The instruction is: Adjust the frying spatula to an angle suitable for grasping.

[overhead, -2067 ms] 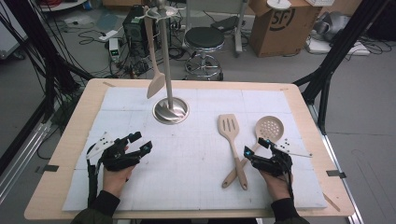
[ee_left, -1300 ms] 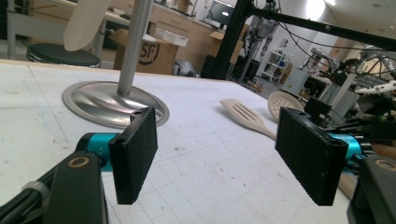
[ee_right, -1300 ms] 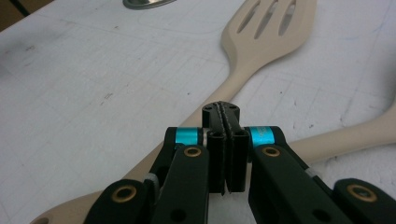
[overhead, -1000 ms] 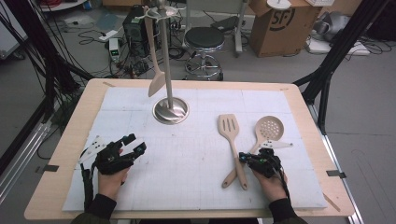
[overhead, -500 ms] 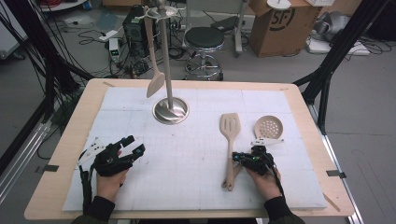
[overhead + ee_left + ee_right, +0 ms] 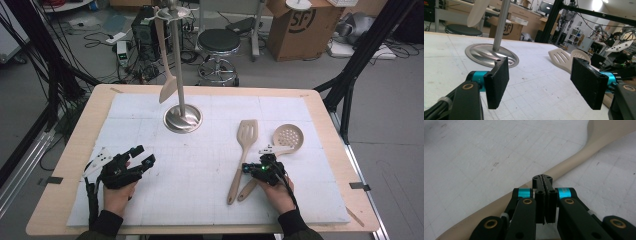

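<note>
Right gripper view shows the clenched, empty right tool point(image 6: 545, 178) just before the slotted spatula point(image 6: 574, 161) handle, which runs lower left to upper right.

Tongs point(image 6: 544, 180) pressed together, empty, tips at the pale spatula handle point(image 6: 571, 162) lying across gridded white mat point(image 6: 474, 157)

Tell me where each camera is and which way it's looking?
High view: above the person's side, looking forward and down at the table; both hands and grippers show.
Left gripper view: rides the left gripper, looking level across the table at the utensil stand; its open fingers show.
Right gripper view: rides the right gripper, looking down at a wooden handle; its fingers are shut.
High and left gripper views share the slotted spatula.
</note>
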Tool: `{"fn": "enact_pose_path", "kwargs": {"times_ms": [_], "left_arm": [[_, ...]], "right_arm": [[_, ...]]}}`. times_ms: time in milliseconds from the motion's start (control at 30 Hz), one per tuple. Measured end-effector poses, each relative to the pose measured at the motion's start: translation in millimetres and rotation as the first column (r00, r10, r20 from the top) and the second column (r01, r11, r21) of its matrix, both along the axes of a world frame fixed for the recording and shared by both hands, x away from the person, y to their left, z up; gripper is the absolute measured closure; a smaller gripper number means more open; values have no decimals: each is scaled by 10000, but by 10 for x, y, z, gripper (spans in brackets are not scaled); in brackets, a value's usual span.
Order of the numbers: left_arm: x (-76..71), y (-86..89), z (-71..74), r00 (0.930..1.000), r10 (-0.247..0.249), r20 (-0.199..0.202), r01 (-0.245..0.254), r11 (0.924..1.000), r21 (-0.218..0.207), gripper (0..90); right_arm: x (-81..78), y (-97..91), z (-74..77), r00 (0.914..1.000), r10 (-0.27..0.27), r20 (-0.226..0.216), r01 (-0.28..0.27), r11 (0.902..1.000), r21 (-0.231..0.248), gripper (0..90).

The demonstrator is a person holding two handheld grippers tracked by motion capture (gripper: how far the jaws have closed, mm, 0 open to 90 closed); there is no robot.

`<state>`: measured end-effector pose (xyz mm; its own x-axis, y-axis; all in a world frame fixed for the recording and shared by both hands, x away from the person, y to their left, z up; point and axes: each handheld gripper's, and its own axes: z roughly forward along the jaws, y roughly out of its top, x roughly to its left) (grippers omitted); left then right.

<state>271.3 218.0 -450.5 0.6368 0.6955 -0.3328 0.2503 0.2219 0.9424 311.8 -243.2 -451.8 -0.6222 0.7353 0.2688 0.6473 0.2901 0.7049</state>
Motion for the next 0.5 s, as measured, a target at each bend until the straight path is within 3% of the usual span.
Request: {"fn": "enact_pose_path", "kwargs": {"times_ms": [133,233,500], "left_arm": [[3,-12,3,10000,-41,11,41,10000,-30,317],[9,-19,2,10000,-46,-12,46,10000,-26,318],[26,-31,-3,9999,-127,-1,127,9999,-55,319]], "right_arm": [[1,62,12,9999,16,-142,-17,10000,-60,895],[6,110,2,9996,56,-281,-51,9998,166,895],[34,260,22,9989,315,-357,-315,9995,8,895]]}}
